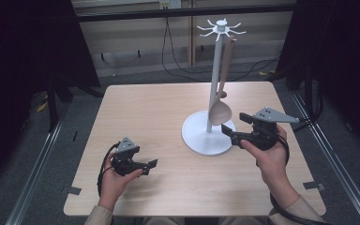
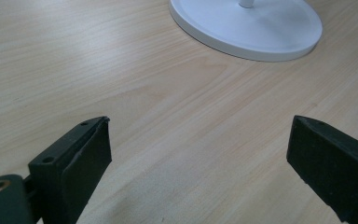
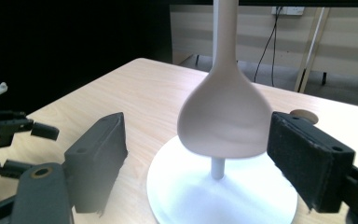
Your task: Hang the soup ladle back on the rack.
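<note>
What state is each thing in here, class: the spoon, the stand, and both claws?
Large spoon: hanging from the stand, bowl down, between the right claw's open jaws, not gripped.
Small spoon: hanging behind it.
Stand: upright on the table.
Left claw: open, holding nothing, low over the table.
Right claw: open, at the large spoon's bowl.

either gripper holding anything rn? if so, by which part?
Nothing held. Left gripper is open over bare table. Right gripper is open, jaws flanking the bowl of the hanging beige spoon without touching it.
</note>
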